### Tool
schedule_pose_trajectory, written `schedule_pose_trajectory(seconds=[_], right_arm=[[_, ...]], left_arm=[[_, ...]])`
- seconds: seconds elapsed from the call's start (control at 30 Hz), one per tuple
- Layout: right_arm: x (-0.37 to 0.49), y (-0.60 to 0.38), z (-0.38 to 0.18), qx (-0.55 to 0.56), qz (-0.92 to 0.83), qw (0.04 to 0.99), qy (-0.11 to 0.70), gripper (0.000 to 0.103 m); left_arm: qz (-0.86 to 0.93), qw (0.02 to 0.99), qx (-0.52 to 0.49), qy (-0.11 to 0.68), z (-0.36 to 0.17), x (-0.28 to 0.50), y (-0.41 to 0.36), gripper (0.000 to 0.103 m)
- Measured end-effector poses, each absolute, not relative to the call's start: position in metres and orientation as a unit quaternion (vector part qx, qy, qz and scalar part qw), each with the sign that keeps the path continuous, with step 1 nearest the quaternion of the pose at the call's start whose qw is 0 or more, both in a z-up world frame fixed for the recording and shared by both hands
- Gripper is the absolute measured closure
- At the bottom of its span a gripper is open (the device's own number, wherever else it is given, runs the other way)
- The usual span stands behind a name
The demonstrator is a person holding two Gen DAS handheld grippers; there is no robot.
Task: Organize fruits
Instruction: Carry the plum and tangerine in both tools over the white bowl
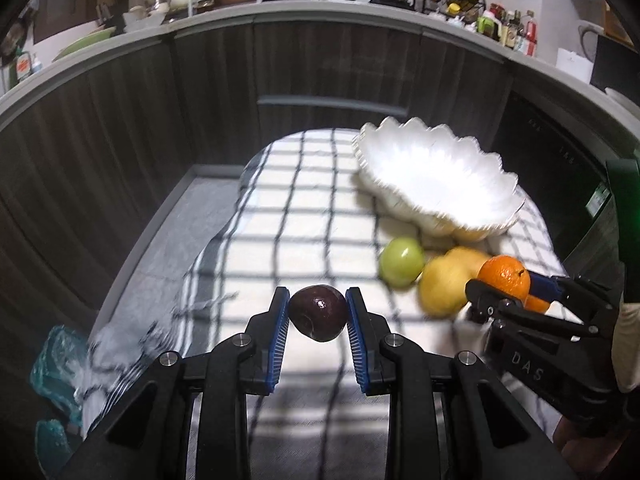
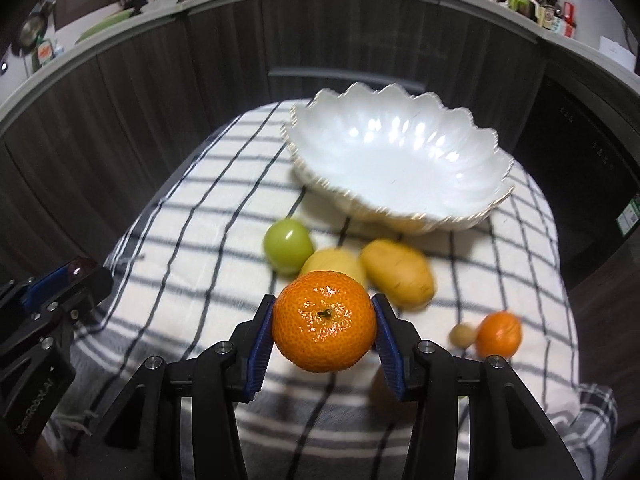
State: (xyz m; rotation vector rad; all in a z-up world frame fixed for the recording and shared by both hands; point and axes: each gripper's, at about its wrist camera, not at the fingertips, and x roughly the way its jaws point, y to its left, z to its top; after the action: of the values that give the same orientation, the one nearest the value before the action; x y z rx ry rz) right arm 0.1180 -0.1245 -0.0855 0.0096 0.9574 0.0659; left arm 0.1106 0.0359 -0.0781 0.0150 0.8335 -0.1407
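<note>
I am holding the left gripper point(image 1: 318, 312) clamped at its narrowest on a dark purple fruit point(image 1: 318, 312), both blue pads pressing its flanks across the widest part so that it cannot roll out; I am holding the right gripper point(image 2: 324, 322) part-closed on a mandarin point(image 2: 324, 322), stem end facing the camera, one pad pressing on each side; the wider fruit is keeping those jaws well apart. Both fruits are hanging clear of the checked cloth point(image 2: 192, 248), and I judge that I am carrying them toward the bowl.

The scalloped white bowl point(image 2: 496, 152) is standing at the far right part of the cloth, near its far edge, tilted on its foot; its interior is showing nothing at all, so no fruit is sorted yet. Just in front of it, toward the near edge, a green apple point(image 2: 288, 246) and two yellow fruits point(image 2: 398, 272) are lying close together, apparently touching; a second mandarin point(image 2: 499, 334) and a small brown fruit point(image 2: 463, 335) are lying side by side toward the right edge. I judge the loose fruits are being left grouped near the bowl to keep each transfer short.
</note>
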Motion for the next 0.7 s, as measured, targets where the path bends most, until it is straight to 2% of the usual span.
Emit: schedule_pose_trajectory(seconds=[0.43, 0.7], right_arm=[[0.183, -0.187, -0.062, 0.003, -0.011, 0.908, 0.419, 0.055], [0.234, -0.211, -0.084, 0.015, -0.018, 0.899, 0.437, 0.055]], left_arm=[[-0.143, 0.915, 0.029, 0.375, -0.07, 0.205, -0.039, 0.075], [-0.174, 0.903, 0.025, 0.393, -0.087, 0.265, -0.069, 0.075]])
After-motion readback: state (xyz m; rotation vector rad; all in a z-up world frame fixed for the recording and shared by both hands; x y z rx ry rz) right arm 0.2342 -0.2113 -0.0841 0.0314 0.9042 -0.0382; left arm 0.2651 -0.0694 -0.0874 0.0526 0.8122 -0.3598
